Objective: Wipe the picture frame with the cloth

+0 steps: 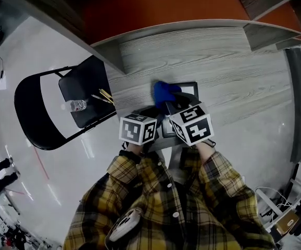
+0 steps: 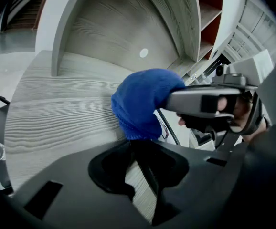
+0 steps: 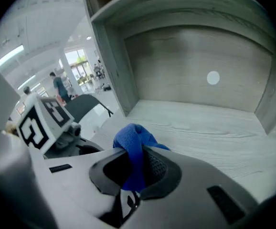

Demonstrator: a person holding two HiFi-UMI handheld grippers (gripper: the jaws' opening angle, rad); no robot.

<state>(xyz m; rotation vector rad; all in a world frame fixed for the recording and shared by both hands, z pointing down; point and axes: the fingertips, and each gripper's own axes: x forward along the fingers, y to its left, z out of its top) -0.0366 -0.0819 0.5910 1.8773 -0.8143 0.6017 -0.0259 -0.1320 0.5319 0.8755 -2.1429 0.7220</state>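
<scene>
While the right gripper [image 3: 134, 168] has its jaws clamped on a bunched blue knitted cloth [image 3: 134, 142], that cloth sits over the 10 o'clock corner of the black rectangular picture frame [image 1: 188, 89]. The frame lies on the grey wood-grain table [image 1: 234, 77]. At the frame's 7 o'clock, the left gripper [image 2: 145, 173] has its jaws drawn narrow on the frame's thin dark edge, and a black folding chair [image 1: 83, 100] carrying a clear plastic bottle [image 1: 76, 105] stands at 9 o'clock of both grippers.

picture frame [image 1: 190, 87] mostly hidden, bottle [image 1: 76, 105] label unreadable
</scene>
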